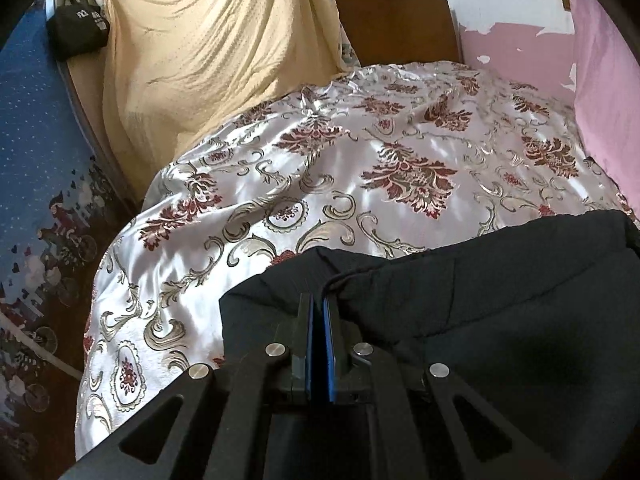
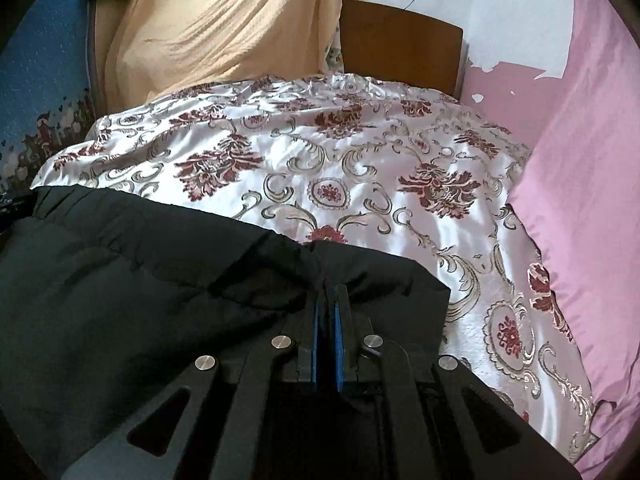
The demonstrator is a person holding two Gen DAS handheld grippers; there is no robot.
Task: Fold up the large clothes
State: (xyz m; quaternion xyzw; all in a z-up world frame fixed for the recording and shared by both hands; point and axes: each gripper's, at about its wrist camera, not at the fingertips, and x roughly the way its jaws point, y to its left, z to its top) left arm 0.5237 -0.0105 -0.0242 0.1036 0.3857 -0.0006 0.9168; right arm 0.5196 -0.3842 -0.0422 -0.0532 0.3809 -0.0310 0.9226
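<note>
A black padded garment (image 1: 500, 300) lies over the near end of a bed with a shiny floral cover (image 1: 340, 168). In the left wrist view my left gripper (image 1: 318, 300) is shut on the garment's left edge, with dark fabric pinched between its blue pads. The right wrist view shows the same garment (image 2: 120, 280) spreading to the left. My right gripper (image 2: 330, 292) is shut on its right edge, a thin fold caught between the pads. Both grippers point down at the bed cover (image 2: 380, 184).
A pink pillow (image 2: 580, 200) lines the bed's right side. A yellow cloth (image 1: 192, 60) hangs at the back left, beside a brown headboard (image 1: 396, 28). A black bag (image 1: 78, 24) sits at the far left. A blue patterned fabric (image 1: 36, 160) lies left of the bed.
</note>
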